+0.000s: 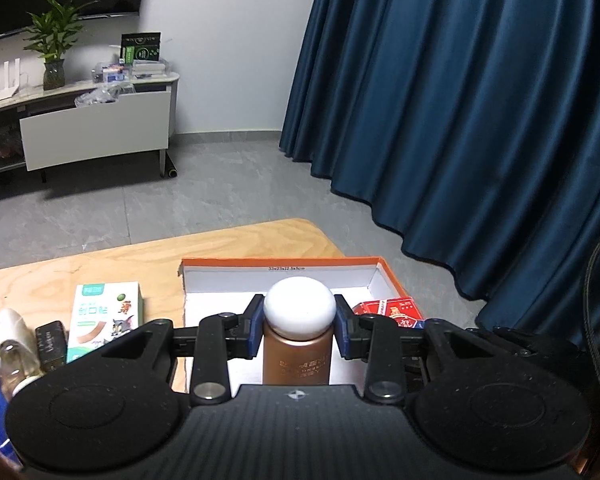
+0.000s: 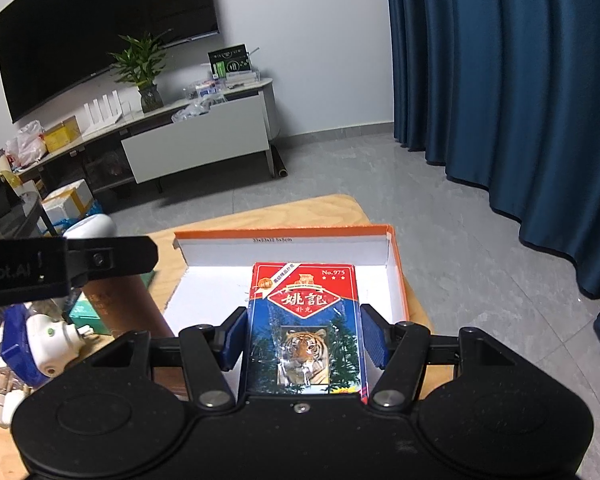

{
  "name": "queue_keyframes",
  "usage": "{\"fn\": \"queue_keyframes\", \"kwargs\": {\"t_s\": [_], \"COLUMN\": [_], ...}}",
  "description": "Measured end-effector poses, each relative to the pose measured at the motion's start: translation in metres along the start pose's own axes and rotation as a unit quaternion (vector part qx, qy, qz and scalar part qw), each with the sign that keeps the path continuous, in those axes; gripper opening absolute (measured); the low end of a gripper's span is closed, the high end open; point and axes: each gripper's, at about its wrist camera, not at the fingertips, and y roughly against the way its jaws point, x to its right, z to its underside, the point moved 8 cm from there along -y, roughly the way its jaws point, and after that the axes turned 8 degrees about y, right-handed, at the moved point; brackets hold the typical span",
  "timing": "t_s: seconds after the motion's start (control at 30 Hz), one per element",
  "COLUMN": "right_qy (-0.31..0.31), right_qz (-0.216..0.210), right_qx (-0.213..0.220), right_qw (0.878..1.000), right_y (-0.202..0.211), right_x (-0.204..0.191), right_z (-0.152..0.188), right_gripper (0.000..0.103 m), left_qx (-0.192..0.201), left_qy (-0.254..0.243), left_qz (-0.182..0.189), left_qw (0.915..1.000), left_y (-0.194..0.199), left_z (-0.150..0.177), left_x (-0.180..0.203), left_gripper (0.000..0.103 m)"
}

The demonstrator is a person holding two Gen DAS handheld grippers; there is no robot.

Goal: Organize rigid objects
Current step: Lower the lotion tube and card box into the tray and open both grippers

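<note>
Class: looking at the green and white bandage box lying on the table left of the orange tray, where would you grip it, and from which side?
Grip the bandage box across its two long side edges, coming from above: it lies flat, and its left edge sits close to the dark box.

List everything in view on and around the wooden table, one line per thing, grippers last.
Bottle: one, brown with white cap, held above the box's near edge.
Card pack: one, red and blue with a tiger, between the right jaws, over the box.
Box: one, orange outside, white inside, open, on the table's right part.
Plaster carton: one, white and green, left of the box.
Black case: one, beside the carton.
Table: one, light wood.
Curtain: one, dark blue, right.
Left gripper: black, blue pads, shut on the bottle.
Right gripper: black, jaws slightly clear of the pack's sides.
</note>
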Motion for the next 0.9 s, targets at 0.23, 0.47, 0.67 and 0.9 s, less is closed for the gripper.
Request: {"fn": "queue_keyframes", "kwargs": {"t_s": [0.23, 0.47, 0.67, 0.9], "right_qy": [0.018, 0.022, 0.004, 0.006], "right_qz": [-0.001, 0.015, 0.014, 0.008], "right_qx": [0.007, 0.028, 0.038, 0.042], "right_qw": [1.000, 0.999, 0.999, 0.999], "right_y": [-0.016, 0.001, 0.022, 0.038], "right_x": [-0.001, 0.006, 0.013, 0.003], "right_z": [-0.001, 0.002, 0.005, 0.002], "right_gripper": [0.073, 0.079, 0.079, 0.081], "left_qx": [-0.017, -0.014, -0.011, 0.000], "left_qy": [-0.006, -0.024, -0.027, -0.026], "left_qz": [0.000, -0.008, 0.004, -0.021], "left_qw": [0.9998, 0.9996, 0.9996, 0.9995], "left_y": [-0.028, -0.049, -0.049, -0.016], "left_z": [-0.004, -0.018, -0.018, -0.016], "left_x": [-0.001, 0.000, 0.002, 0.003], "left_gripper": [0.035, 0.038, 0.058, 0.075]}}
